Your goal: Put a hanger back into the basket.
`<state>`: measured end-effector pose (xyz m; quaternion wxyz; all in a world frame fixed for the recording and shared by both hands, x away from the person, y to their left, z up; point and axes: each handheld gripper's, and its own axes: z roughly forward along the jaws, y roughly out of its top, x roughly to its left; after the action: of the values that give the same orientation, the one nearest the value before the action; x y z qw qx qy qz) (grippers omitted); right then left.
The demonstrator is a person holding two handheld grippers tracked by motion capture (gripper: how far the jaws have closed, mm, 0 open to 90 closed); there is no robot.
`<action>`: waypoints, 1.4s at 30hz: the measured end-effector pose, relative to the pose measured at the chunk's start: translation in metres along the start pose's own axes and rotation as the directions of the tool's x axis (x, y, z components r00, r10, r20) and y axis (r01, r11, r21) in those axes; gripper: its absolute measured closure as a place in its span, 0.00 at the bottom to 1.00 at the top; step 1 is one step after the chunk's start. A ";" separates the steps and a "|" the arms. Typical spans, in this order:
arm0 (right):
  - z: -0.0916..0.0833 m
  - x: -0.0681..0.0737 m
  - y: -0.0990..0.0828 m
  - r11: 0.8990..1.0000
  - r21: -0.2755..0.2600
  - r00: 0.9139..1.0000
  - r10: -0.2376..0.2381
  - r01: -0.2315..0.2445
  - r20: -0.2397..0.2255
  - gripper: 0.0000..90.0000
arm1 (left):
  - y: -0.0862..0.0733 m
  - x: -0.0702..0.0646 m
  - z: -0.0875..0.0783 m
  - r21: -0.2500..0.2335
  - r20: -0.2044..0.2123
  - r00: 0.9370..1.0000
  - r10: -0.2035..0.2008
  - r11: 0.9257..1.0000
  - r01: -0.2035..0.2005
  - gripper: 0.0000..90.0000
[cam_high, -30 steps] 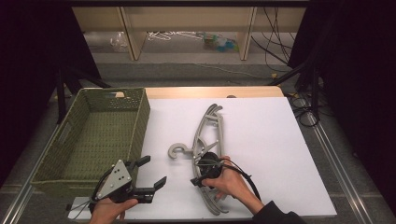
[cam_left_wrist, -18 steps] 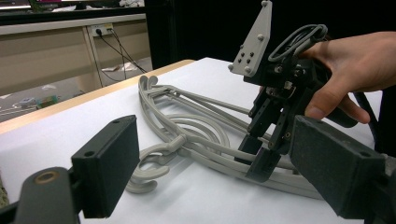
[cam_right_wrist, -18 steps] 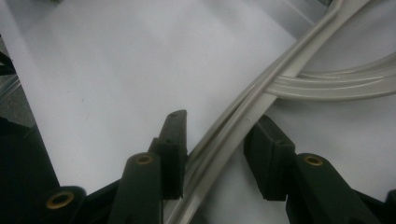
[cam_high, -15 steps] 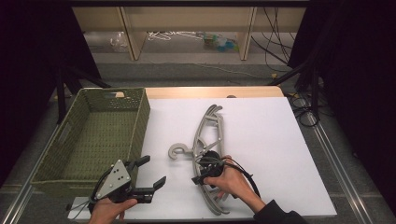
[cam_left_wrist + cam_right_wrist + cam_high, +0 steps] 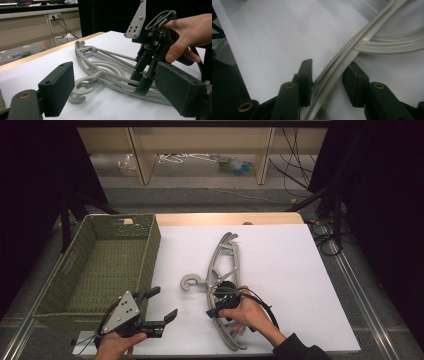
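Observation:
A grey plastic hanger [image 5: 222, 255] [image 5: 100, 62] [image 5: 387, 42] lies flat on the white table [image 5: 285, 265], its hook [image 5: 189, 282] pointing left toward the basket. My right gripper [image 5: 218, 301] [image 5: 143, 87] [image 5: 329, 67] points down over the hanger's near arm. Its jaws have just been closing, and the pads now sit against both sides of the arm. At the table's front left, my left gripper [image 5: 162, 303] [image 5: 115, 82] hovers open with nothing between its jaws, aimed at the hanger.
A green woven basket [image 5: 150, 245] stands along the table's left side, close to my left gripper. Beyond the far edge are a low shelf [image 5: 200, 140] and floor clutter. Cables [image 5: 325, 232] hang at the right.
My right gripper's jaws have drawn in around the hanger's near arm. Neither hand has moved, and the hanger lies where it was.

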<state>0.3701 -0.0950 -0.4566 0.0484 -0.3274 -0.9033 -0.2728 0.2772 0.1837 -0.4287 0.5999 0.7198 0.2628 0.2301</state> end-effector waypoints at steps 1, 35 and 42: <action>0.000 0.000 0.000 1.000 0.002 1.000 -0.001 0.001 -0.001 0.68 | 0.000 0.000 0.000 0.000 0.000 1.000 0.001 1.000 -0.001 0.17; -0.073 -0.021 -0.019 0.987 -0.093 0.991 -0.133 0.135 0.022 0.92 | 0.002 0.001 -0.003 0.010 -0.025 1.000 0.014 1.000 -0.013 0.18; -0.093 -0.023 -0.027 0.977 -0.082 0.980 -0.197 0.197 0.002 0.92 | 0.001 0.002 -0.001 0.024 -0.038 0.999 0.038 0.999 -0.037 0.18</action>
<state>0.3631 -0.1741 -0.3964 0.0107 -0.2373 -0.9193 -0.3139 0.2780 0.1860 -0.4272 0.5818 0.7272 0.2632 0.2520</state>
